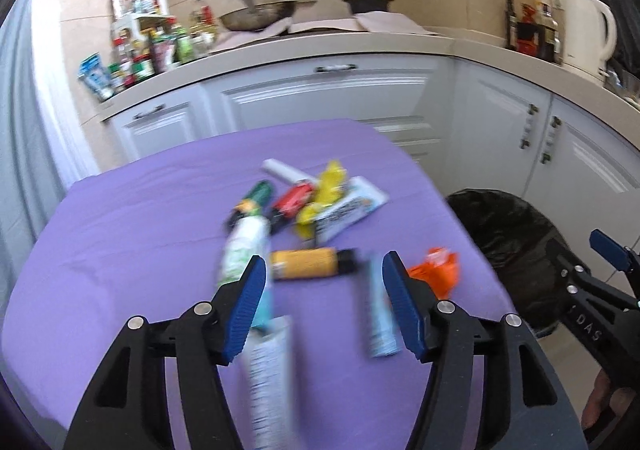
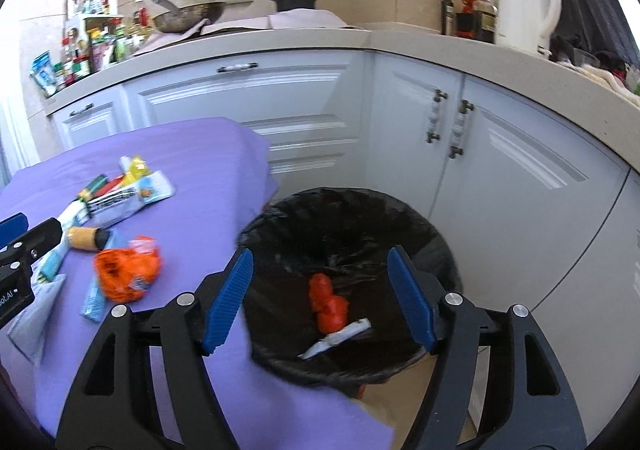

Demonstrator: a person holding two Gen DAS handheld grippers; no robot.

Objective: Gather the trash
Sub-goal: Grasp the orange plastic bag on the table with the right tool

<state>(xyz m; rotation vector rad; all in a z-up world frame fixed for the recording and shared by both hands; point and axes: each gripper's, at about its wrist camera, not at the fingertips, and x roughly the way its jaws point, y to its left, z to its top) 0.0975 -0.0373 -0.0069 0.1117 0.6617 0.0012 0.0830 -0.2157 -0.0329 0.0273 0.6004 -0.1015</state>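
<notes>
Several pieces of trash lie on a purple-covered table [image 1: 120, 218]: a yellow tube with a black cap [image 1: 312, 263], an orange wrapper [image 1: 436, 270], a light blue wrapper [image 1: 378, 314], a white wrapper [image 1: 266, 374], a yellow wrapper [image 1: 326, 190]. My left gripper [image 1: 324, 306] is open and empty above the near trash. My right gripper [image 2: 320, 298] is open and empty over a bin lined with a black bag [image 2: 348, 218]. A red-orange wrapper [image 2: 326, 304] and a white wrapper [image 2: 340, 336] lie in the bin. The orange wrapper [image 2: 126, 274] also shows in the right wrist view.
The bin [image 1: 516, 242] stands on the floor just right of the table. White cabinets [image 2: 500, 170] and a counter run behind, with a white kettle [image 2: 524, 6], a wok [image 1: 256, 16] and many bottles [image 1: 152, 46].
</notes>
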